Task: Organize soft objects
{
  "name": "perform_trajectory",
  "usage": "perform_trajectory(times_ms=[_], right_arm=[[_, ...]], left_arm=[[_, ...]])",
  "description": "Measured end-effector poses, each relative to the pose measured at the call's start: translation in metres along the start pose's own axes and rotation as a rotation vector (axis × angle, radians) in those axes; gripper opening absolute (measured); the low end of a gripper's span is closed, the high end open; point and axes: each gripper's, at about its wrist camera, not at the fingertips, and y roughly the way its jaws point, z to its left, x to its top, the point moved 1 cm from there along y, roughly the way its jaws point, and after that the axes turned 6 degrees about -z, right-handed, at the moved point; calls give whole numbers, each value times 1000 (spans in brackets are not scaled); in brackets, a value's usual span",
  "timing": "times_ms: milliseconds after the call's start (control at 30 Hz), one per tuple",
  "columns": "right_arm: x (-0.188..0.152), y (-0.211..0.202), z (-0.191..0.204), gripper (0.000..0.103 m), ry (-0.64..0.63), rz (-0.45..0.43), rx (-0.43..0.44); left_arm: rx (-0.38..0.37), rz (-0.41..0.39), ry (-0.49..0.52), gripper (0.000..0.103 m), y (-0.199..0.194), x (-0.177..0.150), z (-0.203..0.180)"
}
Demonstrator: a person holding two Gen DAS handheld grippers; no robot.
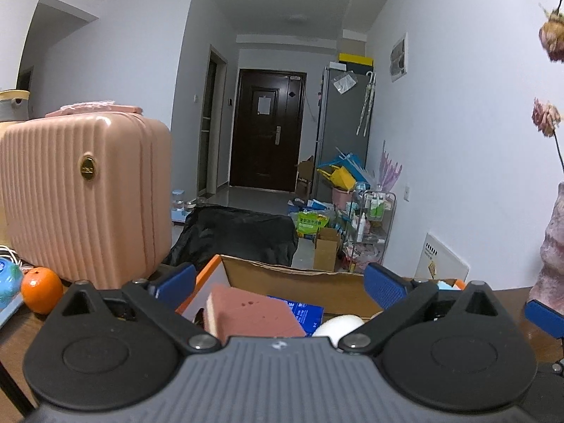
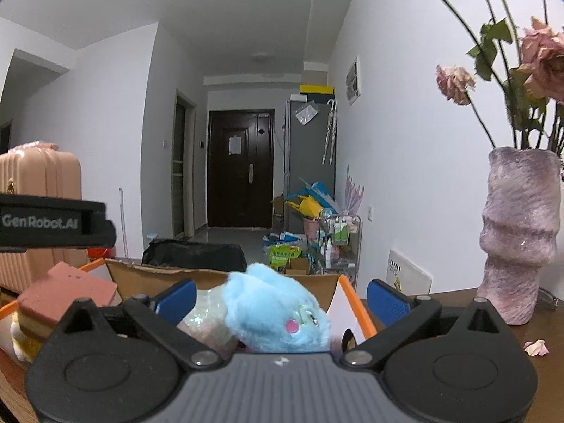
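An open cardboard box with orange-edged flaps stands on the brown table. In the left wrist view a pink cake-shaped sponge toy, a blue packet and a white soft ball lie in it. My left gripper hangs wide open above them, touching none. In the right wrist view a fluffy light-blue plush rests in the box beside an iridescent soft item. My right gripper is wide open around the plush, pads apart from it. The sponge toy lies at the left.
A pink ribbed suitcase stands left of the box, with an orange and a blue toy before it. A pink vase of dried roses stands at the right, petals near it. Behind is a cluttered hallway floor.
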Motion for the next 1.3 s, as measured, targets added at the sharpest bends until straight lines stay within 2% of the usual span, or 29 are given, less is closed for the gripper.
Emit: perform_trajectory(times_ms=[400, 567, 833, 1100, 1300], right_arm=[[-1, -52, -1, 103, -6, -49, -30], [-1, -78, -3, 103, -9, -52, -49], [-4, -129, -2, 103, -24, -54, -55], [-4, -191, -1, 103, -30, -40, -31], [-4, -243, 4, 103, -42, -7, 13]], left_arm=[[-10, -23, 51, 103, -50, -3, 13], [-6, -46, 100, 103, -83, -11, 17], [-8, -40, 125, 103, -135, -19, 32], [-24, 11, 106, 103, -188, -27, 54], [-47, 17, 105, 103, -236, -30, 69]])
